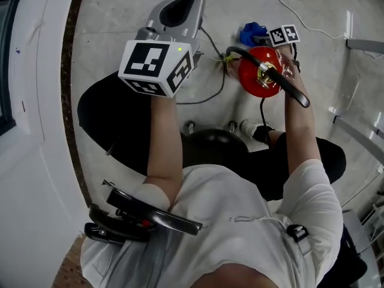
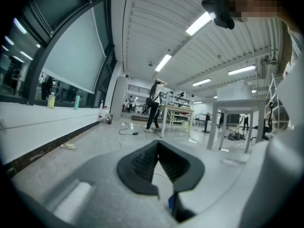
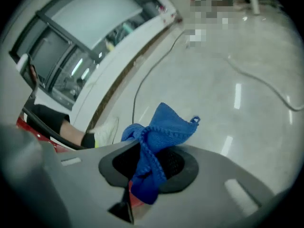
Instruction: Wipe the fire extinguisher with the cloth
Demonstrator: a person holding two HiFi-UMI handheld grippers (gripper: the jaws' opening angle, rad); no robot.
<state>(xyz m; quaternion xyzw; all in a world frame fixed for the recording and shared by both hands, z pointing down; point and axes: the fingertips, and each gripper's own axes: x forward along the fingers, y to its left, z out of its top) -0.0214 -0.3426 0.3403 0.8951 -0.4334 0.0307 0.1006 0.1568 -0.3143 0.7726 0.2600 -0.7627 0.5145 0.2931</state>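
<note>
Room: a large hall with a pale glossy floor (image 1: 120, 17) and a white ledge along a wall of windows at the person's left.
Fire extinguisher (image 1: 255, 83): red, standing upright on the floor just ahead of the person's feet, seen from above; a black hose curves across its top.
Cloth (image 3: 161, 127): blue knitted fabric, bunched, with one corner and a small loop sticking up. In the head view it lies just past the extinguisher's top; whether it touches the red body cannot be told.
Right tongs (image 3: 149, 158): clamped on the cloth, held just beside the extinguisher's top. Red shows under them and at the left edge of the right gripper view.
Left tongs (image 2: 158, 146): tips together with nothing between them, held up high, well apart from the extinguisher, pointing across the hall.
Cable (image 1: 213, 92): dark, looping over the floor near the extinguisher.
Shoe (image 3: 107, 129): white, on the floor beside the extinguisher.
Far off: a white worktop (image 2: 235, 96) on legs and a standing person (image 2: 154, 106).
</note>
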